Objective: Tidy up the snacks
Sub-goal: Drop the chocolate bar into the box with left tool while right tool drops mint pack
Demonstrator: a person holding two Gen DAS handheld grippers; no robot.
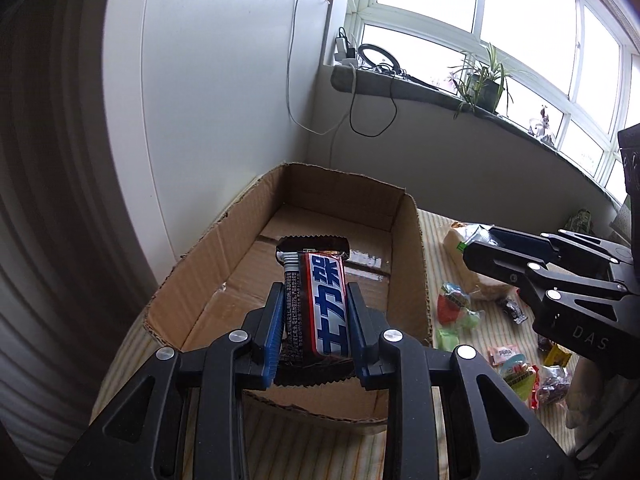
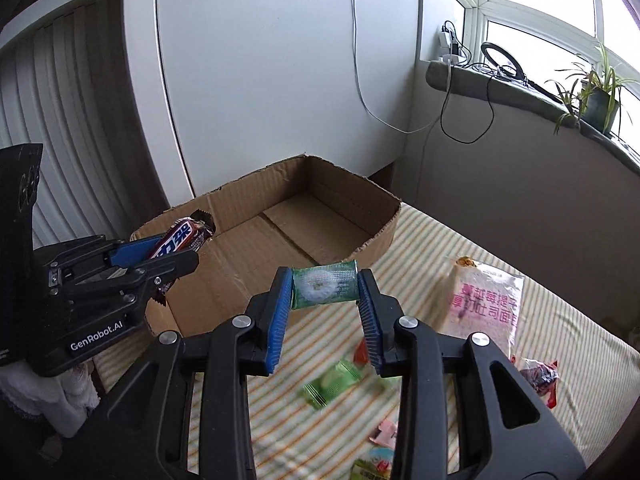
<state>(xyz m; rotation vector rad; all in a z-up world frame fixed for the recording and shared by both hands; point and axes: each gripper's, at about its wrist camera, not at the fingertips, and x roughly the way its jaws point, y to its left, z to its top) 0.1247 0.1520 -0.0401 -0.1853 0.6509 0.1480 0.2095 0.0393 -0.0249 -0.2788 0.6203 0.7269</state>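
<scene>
Cardboard box [image 2: 280, 224] seemingly empty; left gripper [image 1: 316, 312] clamping chocolate bar [image 1: 326, 300], right gripper [image 2: 325, 292] pinching green candy [image 2: 324, 286]; loose snacks [image 1: 516, 364] remaining on striped cloth [image 2: 440, 240].

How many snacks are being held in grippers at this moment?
2. The left gripper holds a chocolate bar over the cardboard box. The right gripper holds a green packet near the box's front edge.
</scene>
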